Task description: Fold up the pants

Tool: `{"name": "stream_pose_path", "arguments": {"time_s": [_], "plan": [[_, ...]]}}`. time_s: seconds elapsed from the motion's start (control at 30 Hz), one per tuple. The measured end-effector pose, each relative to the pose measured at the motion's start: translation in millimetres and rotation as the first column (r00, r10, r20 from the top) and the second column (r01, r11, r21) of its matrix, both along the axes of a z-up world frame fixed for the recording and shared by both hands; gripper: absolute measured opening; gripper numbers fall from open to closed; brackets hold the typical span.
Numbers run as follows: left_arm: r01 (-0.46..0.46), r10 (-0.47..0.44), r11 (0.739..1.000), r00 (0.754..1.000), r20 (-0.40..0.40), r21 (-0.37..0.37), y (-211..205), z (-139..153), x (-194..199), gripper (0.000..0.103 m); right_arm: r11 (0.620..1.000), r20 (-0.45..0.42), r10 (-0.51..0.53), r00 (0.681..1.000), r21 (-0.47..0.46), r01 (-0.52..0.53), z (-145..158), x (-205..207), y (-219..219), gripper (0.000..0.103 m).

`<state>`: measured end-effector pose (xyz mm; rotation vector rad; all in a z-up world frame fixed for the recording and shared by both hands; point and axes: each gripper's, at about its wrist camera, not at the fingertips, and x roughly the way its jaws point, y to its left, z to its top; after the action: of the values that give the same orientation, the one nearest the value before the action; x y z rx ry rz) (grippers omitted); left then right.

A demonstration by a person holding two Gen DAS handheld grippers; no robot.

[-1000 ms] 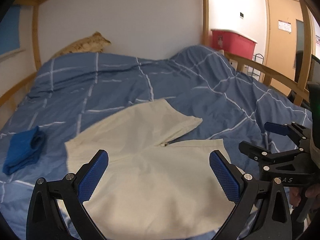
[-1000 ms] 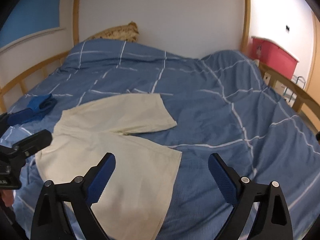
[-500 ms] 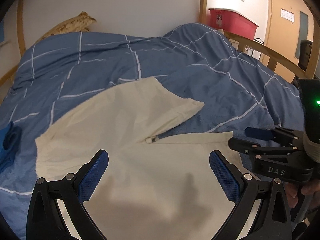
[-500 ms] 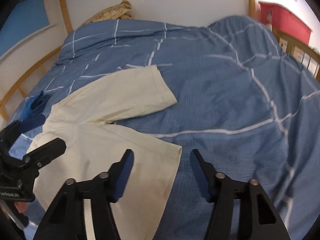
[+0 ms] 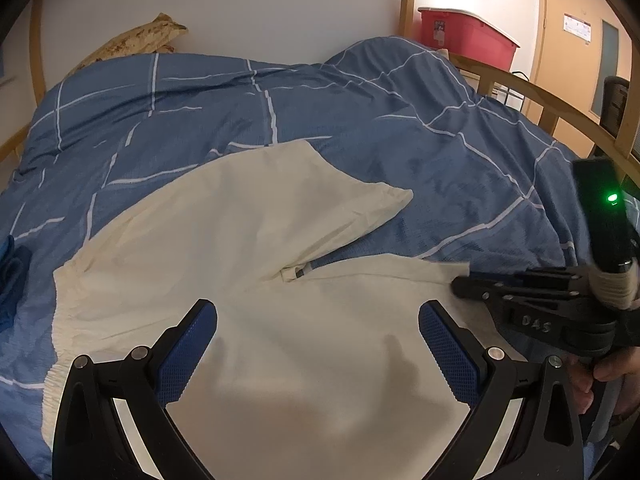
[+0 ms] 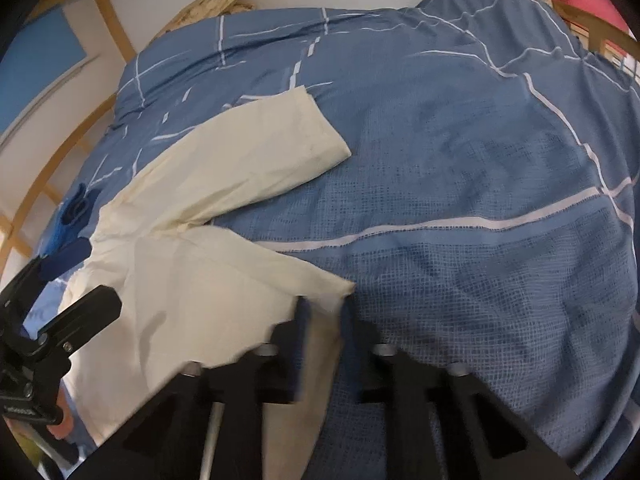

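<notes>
Cream pants (image 5: 248, 264) lie spread flat on a blue checked duvet (image 5: 400, 128), waistband to the left, two short legs pointing right. My left gripper (image 5: 316, 344) is open and hovers over the near leg. My right gripper (image 6: 326, 320) has its jaws nearly closed around the hem corner of the near leg (image 6: 320, 292); the view is blurred. The right gripper also shows in the left wrist view (image 5: 464, 282), at that hem. The left gripper shows in the right wrist view (image 6: 60, 272), near the waistband.
A folded blue cloth (image 5: 10, 280) lies left of the waistband. A tan pillow (image 5: 136, 40) sits at the head of the bed. Wooden bed rails (image 5: 560, 108) run along the right side, with a red bin (image 5: 464, 36) behind.
Both grippers have moved down and forward toward the pants. My right gripper has gone from wide open to closed around the near leg's hem corner.
</notes>
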<state>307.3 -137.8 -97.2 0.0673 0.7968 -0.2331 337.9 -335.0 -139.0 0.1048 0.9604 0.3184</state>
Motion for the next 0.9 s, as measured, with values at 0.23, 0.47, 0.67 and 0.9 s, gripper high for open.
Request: {"name": "stream_pose_path", "arguments": {"time_s": [0.23, 0.47, 0.67, 0.9], "plan": [[-0.021, 0.021, 1.0, 1.0, -0.006, -0.015, 1.9, 1.8, -1.9, 0.102, 0.977, 0.104, -0.144, 0.984, -0.142, 0.158, 25.4, 2.4, -7.7, 0.002], [-0.015, 0.017, 0.999, 0.999, 0.045, -0.038, 17.0, 24.4, -28.4, 0.102, 0.968, 0.108, -0.226, 0.968, -0.087, 0.235, 41.4, -28.6, -13.3, 0.019], [-0.033, 0.043, 0.996, 0.991, 0.127, -0.082, 48.5, 65.7, -75.5, 0.102, 0.971, 0.285, -0.207, 0.936, -0.056, 0.232, 94.9, -107.8, 29.6, 0.049], [-0.109, 0.122, 0.991, 0.971, 0.204, -0.072, 108.4, 93.2, -135.9, 0.102, 0.965, 0.402, -0.25, 0.881, 0.027, 0.261, 124.0, -185.3, 71.6, 0.068]]}}
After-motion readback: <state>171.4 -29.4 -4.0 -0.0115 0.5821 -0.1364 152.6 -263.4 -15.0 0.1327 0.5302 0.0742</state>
